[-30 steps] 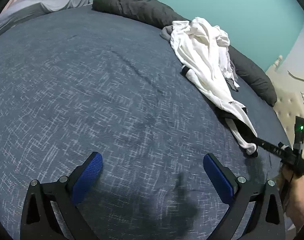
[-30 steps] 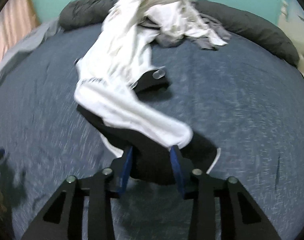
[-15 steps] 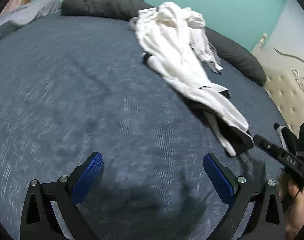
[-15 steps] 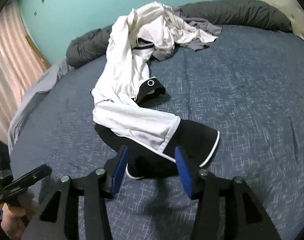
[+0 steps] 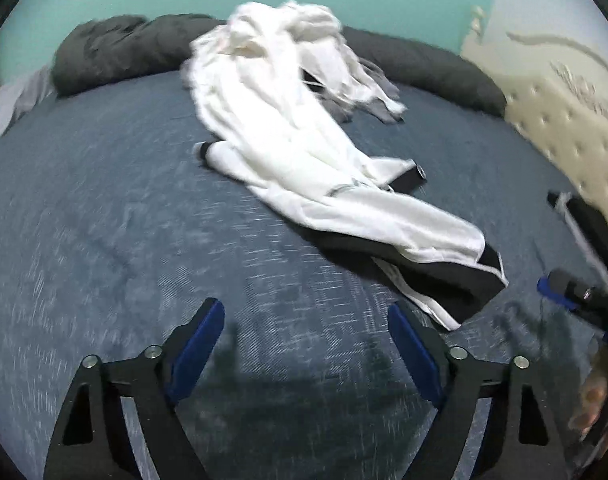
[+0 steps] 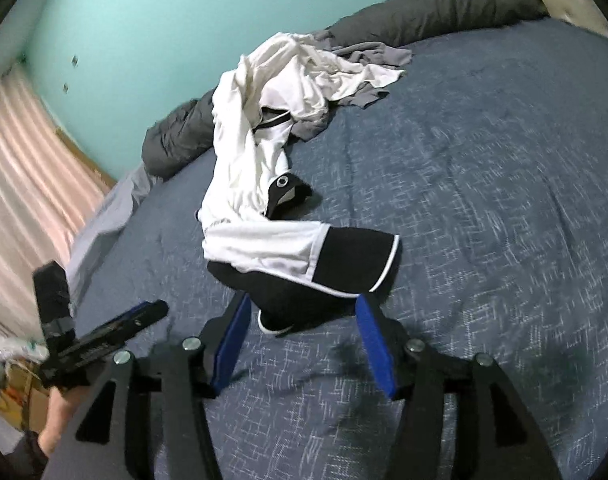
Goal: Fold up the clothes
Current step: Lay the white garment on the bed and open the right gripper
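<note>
A long white garment with a black hem (image 5: 384,216) trails from a clothes pile (image 5: 280,40) down the blue bed. My left gripper (image 5: 306,314) stands open over bare bedspread, just left of the hem's end. In the right wrist view the same garment (image 6: 264,240) lies flat, and its black end (image 6: 356,252) reaches the tips of my right gripper (image 6: 304,304), which is open and not pinching the cloth. At the right edge of the left wrist view the right gripper (image 5: 576,296) shows apart from the hem. The left gripper (image 6: 104,336) appears low on the left.
Dark grey pillows (image 6: 444,4) line the far side of the bed against a teal wall. A grey garment (image 6: 368,56) lies in the pile. A cream tufted headboard (image 5: 564,112) stands to the right, and a pink curtain (image 6: 24,184) to the left.
The right gripper's fingers have spread, let the black hem drop onto the bed and drawn back a little. The left gripper has swung right, bringing the garment closer to its fingers.
</note>
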